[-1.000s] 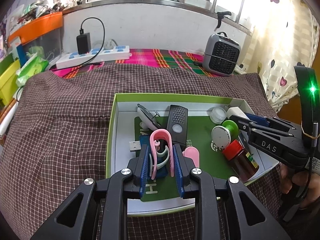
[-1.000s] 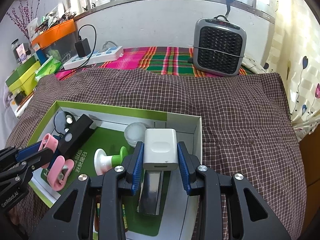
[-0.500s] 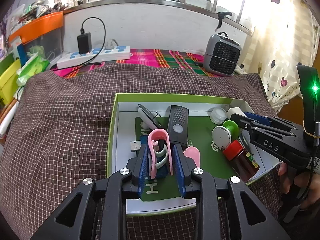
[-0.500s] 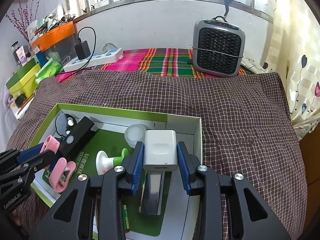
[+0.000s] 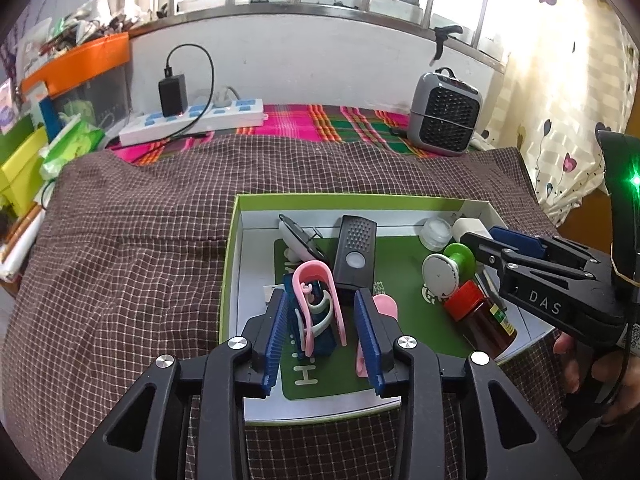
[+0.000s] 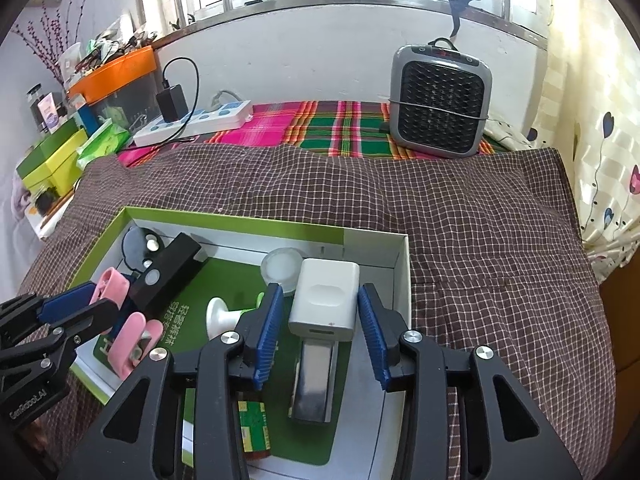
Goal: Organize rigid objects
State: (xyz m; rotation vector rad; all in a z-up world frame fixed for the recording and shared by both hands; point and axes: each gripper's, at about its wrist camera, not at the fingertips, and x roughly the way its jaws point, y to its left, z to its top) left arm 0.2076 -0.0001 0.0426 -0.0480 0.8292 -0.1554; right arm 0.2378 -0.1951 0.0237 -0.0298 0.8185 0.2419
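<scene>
Rigid objects fill a green-rimmed shallow cardboard box [image 5: 236, 240] on the checked bedspread. The left gripper [image 5: 324, 328] has just spread, freeing a pink plastic U-shaped clip [image 5: 316, 300]; the right gripper [image 6: 318, 328] has just spread around a white boxy charger [image 6: 326, 300], apparently depositing both inside.

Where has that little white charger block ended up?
The white charger block lies in the green-rimmed box, at its far right corner in the right wrist view, between the open jaws of the right gripper, beside a small clear jar.
</scene>
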